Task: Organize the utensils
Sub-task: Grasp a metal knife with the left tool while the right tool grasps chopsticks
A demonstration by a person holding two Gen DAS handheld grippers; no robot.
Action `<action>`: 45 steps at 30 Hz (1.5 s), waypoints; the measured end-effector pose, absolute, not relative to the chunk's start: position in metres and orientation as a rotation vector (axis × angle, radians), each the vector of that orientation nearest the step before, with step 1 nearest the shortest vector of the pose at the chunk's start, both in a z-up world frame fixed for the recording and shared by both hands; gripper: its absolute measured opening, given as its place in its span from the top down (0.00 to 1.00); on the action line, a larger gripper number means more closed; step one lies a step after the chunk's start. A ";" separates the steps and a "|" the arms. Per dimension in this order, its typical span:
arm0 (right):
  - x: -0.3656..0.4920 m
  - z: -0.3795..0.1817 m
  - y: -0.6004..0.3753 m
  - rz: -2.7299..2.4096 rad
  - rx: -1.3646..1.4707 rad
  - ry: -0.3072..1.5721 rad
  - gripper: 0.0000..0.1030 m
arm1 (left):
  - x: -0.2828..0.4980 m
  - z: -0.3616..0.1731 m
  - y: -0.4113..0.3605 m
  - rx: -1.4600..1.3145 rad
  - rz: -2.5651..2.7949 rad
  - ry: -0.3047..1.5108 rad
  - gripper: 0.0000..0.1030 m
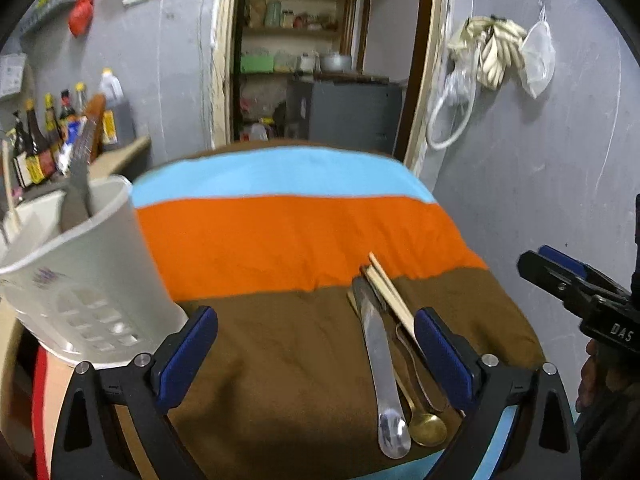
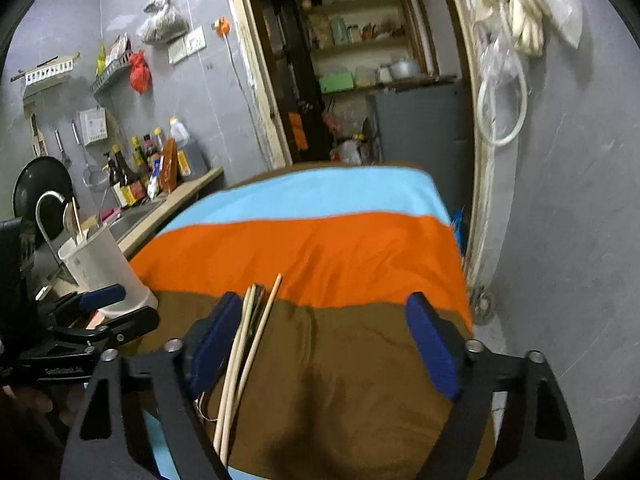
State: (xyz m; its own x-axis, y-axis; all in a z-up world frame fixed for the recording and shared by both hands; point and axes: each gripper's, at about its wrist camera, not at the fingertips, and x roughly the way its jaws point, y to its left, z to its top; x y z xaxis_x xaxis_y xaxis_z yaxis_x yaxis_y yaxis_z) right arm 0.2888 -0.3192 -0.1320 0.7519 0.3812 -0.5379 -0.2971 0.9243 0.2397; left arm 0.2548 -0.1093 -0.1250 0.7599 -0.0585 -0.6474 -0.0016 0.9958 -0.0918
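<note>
Step in hand, as judged: pickup of loose utensils for transfer to the holder. Best done one item at a time, gripped near the handle end, lifted clear, then lowered upright into the holder.

Left tool [image 1: 316, 354]: spread wide, nothing pinched, hovering above the brown band of the striped cloth [image 1: 296, 236] on the worktop. Right tool [image 2: 328, 342]: likewise spread, nothing between the pads.

Utensil pile located on the brown band: knife [image 1: 376, 340], brass spoon [image 1: 426, 428] and chopsticks [image 1: 390, 290], lying side by side and partly overlapping. Pile positioned just inside the left tool's right finger, and just inside the right tool's left finger in the right wrist view, chopsticks [image 2: 248, 344] running alongside that pad. Contact not confirmed.

White holder [image 1: 84, 264] stood at the cloth's left edge, just beside the left tool's left finger, already carrying some utensils.
</note>
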 end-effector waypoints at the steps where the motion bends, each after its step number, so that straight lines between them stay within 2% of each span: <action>1: 0.292 -0.137 -0.318 0.381 0.145 0.629 0.32 | 0.257 -0.130 -0.110 -0.089 -0.039 0.726 0.08; 3: 0.295 -0.147 -0.313 0.395 0.143 0.647 0.39 | 0.263 -0.139 -0.112 -0.087 -0.054 0.764 0.13; 5: 0.299 -0.154 -0.311 0.407 0.144 0.661 0.40 | 0.268 -0.146 -0.115 -0.086 -0.071 0.797 0.16; 7: 0.301 -0.159 -0.308 0.418 0.149 0.672 0.43 | 0.273 -0.154 -0.119 -0.079 -0.087 0.835 0.27; 19: 0.309 -0.175 -0.298 0.448 0.159 0.719 0.44 | 0.286 -0.173 -0.135 -0.025 -0.121 0.922 0.42; 29: 0.311 -0.181 -0.292 0.465 0.160 0.744 0.44 | 0.288 -0.172 -0.119 -0.109 -0.104 0.925 0.66; 32: 0.314 -0.182 -0.290 0.479 0.155 0.750 0.44 | 0.288 -0.172 -0.112 -0.163 -0.115 0.924 0.78; 44: 0.320 -0.189 -0.278 0.515 0.137 0.790 0.46 | 0.280 -0.173 -0.091 -0.314 -0.101 0.908 0.89; 45: 0.320 -0.189 -0.276 0.518 0.135 0.794 0.46 | 0.279 -0.172 -0.091 -0.319 -0.105 0.901 0.93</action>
State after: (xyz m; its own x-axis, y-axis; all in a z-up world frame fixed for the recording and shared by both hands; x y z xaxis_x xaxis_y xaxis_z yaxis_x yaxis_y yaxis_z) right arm 0.3198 -0.2762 -0.1889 0.5839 0.4922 -0.6456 -0.3931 0.8672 0.3056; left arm 0.2793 -0.0910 -0.1715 0.6196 -0.2226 -0.7527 -0.0432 0.9478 -0.3160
